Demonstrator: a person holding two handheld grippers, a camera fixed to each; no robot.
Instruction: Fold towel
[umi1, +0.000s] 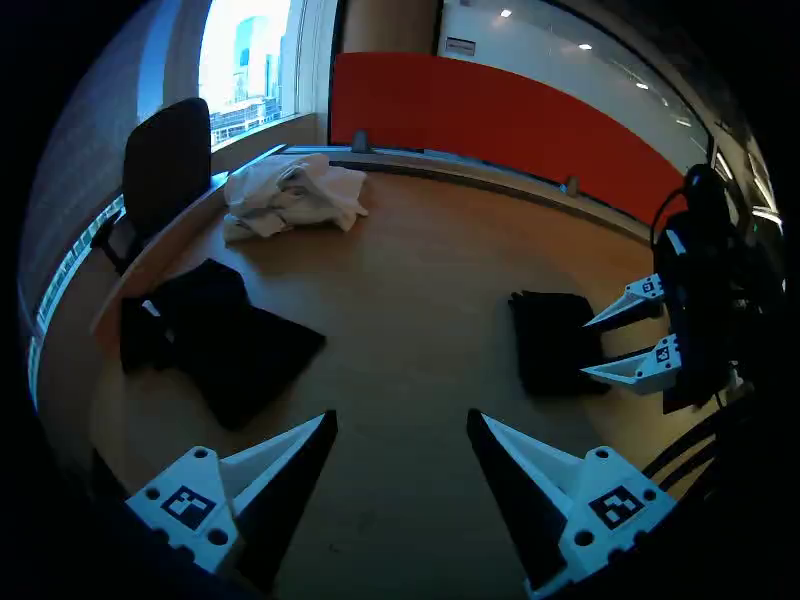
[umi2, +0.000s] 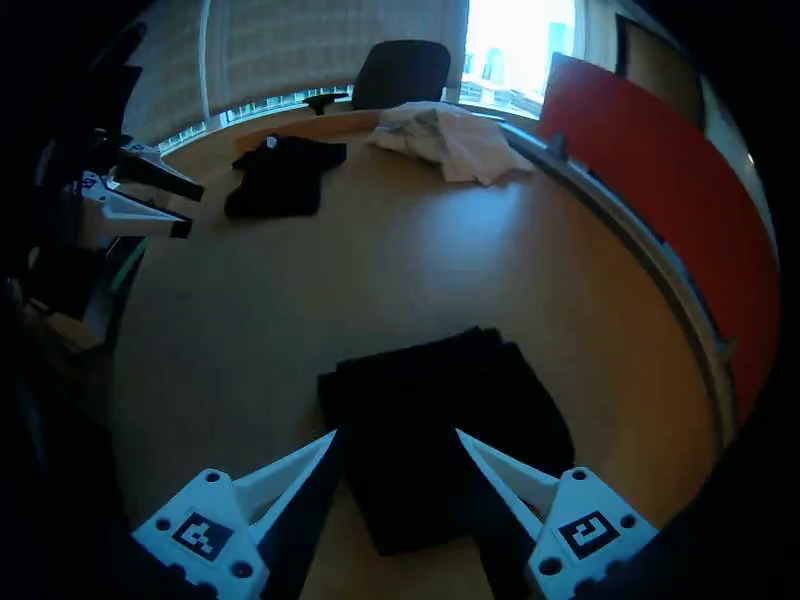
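Left gripper view: left gripper (umi1: 400, 412) spread, holding nothing — loose towel (umi1: 235, 345) crumpled on worktop (umi1: 420, 270), ahead-left.
Right gripper view: right gripper (umi2: 396, 432) spread over folded towel (umi2: 440, 400) — contact unclear.

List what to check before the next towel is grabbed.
1. Left gripper open, holding nothing: ok.
2. Right gripper open, not gripping the folded black towel in front of it: ok.
3. That folded black towel lies flat in a tidy stack: ok.
4. The crumpled black towel fully on the table: cannot tell, it sits at the edge.
5. Bare table between the two black towels for folding: ok.
6. The white towel pile apart from the crumpled black towel: ok.
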